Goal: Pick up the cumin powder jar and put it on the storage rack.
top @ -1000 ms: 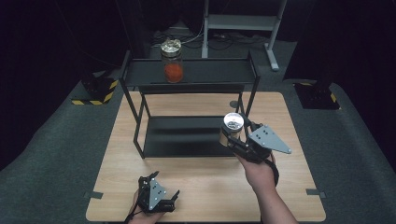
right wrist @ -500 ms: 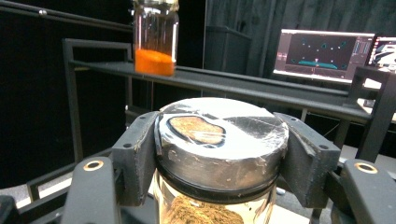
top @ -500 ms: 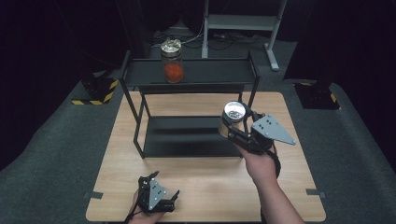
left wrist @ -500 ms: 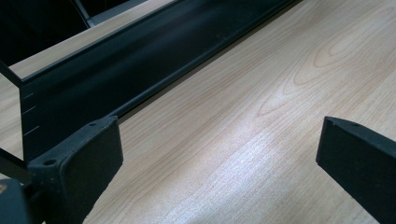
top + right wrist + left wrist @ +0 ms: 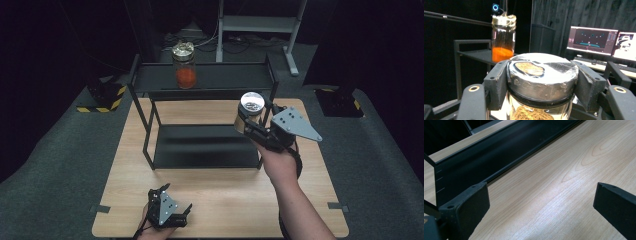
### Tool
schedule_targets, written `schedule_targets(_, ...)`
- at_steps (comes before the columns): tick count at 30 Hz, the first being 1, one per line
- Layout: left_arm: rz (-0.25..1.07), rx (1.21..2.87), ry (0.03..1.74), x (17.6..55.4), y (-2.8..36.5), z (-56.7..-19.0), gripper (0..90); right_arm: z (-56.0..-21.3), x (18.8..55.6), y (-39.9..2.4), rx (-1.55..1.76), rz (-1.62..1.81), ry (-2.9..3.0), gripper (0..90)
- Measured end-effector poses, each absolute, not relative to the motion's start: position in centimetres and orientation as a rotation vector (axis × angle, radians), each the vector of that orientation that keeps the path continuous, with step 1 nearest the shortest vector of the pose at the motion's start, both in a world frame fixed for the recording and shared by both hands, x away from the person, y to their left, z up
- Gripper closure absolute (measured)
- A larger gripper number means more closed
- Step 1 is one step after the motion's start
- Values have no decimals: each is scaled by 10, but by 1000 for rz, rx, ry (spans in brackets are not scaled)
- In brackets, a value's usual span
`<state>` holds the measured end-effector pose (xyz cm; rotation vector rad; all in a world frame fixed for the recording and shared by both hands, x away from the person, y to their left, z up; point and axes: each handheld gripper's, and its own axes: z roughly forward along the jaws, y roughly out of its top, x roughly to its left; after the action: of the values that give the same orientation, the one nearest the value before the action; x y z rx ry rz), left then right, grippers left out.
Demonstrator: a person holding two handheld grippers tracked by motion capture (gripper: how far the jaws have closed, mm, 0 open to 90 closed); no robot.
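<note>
Right gripper (image 5: 541, 82) clamped a foil-lidded jar (image 5: 541, 75) of possibly brown contents, base cut off, beside the rack (image 5: 200, 82), left gripper (image 5: 541, 202) spread open over the table (image 5: 564, 182).

The right gripper (image 5: 251, 125), held out on an extended forearm, was clamped tight; the left gripper (image 5: 176, 203) rested low, jaws spread wide apart, holding nothing.

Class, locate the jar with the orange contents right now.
In the high view, the orange-filled jar stands on the black rack's top shelf, left of centre, beyond the right gripper.
</note>
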<state>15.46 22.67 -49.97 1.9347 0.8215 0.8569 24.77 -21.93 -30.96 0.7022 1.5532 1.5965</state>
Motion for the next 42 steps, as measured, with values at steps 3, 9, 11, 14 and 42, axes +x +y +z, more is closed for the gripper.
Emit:
schedule_targets(3, 856, 1934, 822, 155, 227, -500, 8, -304, 250, -219, 703, 1608, 1543, 340)
schedule_targets(9, 857, 1932, 821, 154, 227, -500, 8, -293, 252, -215, 697, 1608, 1512, 341)
schedule_targets(11, 858, 1933, 819, 154, 227, -500, 8, -289, 253, -214, 697, 1613, 1505, 341)
schedule_targets(14, 857, 1930, 820, 154, 227, -500, 8, -284, 256, -212, 700, 1613, 1497, 341)
schedule_targets(42, 839, 1914, 817, 154, 232, -501, 8, -254, 304, -178, 756, 1590, 1485, 341)
